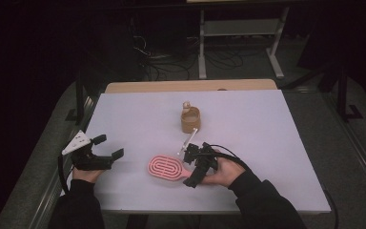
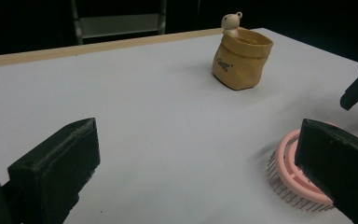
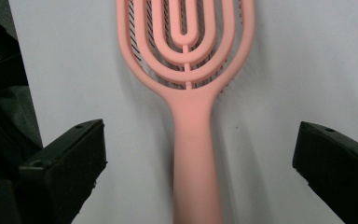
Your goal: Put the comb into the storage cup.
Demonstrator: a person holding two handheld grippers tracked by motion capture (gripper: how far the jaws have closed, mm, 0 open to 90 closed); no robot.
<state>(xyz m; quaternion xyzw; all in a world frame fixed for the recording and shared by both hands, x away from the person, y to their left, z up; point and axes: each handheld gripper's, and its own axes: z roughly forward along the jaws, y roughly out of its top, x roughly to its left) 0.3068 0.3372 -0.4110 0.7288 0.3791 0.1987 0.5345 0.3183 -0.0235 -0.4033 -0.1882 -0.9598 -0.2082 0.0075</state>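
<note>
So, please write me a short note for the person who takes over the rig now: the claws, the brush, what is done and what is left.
Right claw: open, jaws wide on both sides of the pink hairbrush handle, not pressing it.
Left claw: open, nothing between its jaws, left of the brush.
Brush: flat on the white table, bristles down, near the front edge.
Tan pouch: upright behind the brush, a small bear figure at its rim.
Done: nothing certain.
Left: probably close on the handle and lift.

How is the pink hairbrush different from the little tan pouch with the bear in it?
The pink plastic hairbrush lies flat, bristles down, near the person; the tan soft pouch stands upright farther back on the white table. The hairbrush is long, with slotted loops and a handle; the pouch is squat with a rolled rim. The hairbrush's handle lies between the right gripper's open fingers; the pouch stands alone. Both rest untouched.
</note>
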